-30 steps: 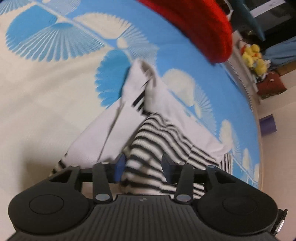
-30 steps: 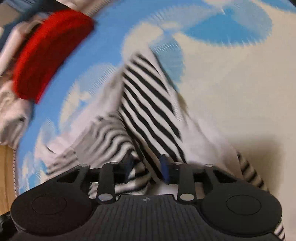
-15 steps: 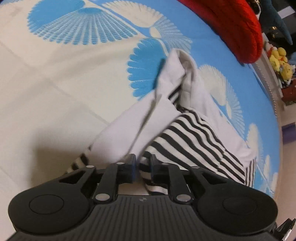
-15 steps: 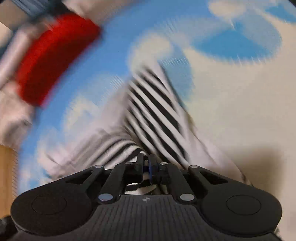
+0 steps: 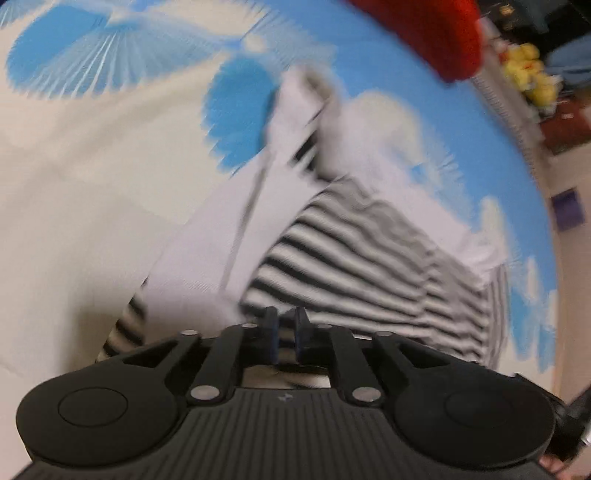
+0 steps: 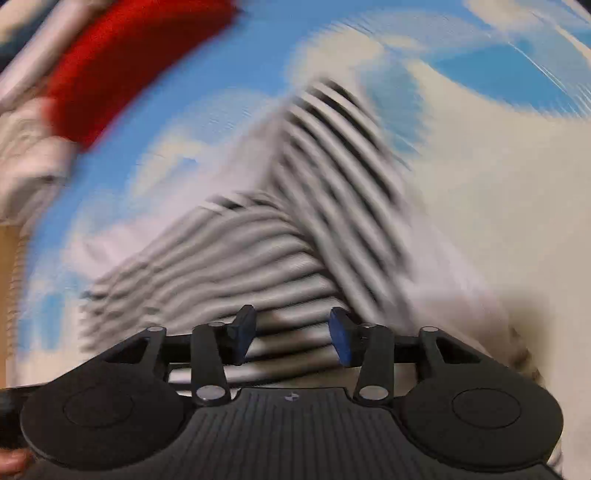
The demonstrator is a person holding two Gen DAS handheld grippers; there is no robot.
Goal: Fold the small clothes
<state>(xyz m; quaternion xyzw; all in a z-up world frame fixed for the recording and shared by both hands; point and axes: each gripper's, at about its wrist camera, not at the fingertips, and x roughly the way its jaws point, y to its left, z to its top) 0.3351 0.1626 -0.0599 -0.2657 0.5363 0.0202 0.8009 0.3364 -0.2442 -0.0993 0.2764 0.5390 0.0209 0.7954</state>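
In the left wrist view the left gripper sits at the lower middle of the frame with its fingers drawn narrow, pinching a fold of the striped garment at its near edge; the black-and-white striped cloth, with a plain white panel on its left half, runs from the fingers up toward the middle of the frame over a blue and cream fan-patterned bedspread. To fold well from here, I would judge that this pinch should stay firm and low, carrying the edge in one even sweep so the layers land square instead of bunching, and the grip should be let go only once the cloth lies flat. The gripper points forward and slightly down along the garment, close to the surface; the picture is smeared, so fine detail of the bite is uncertain. A red knitted item lies at the upper right, well apart, with yellow plush toys beyond the edge. In the right wrist view the right gripper hovers just over the same garment, its blue-tipped fingers spread wide with stripes showing between them and nothing held. It is angled down at the cloth's near fold, the red item at the upper left.
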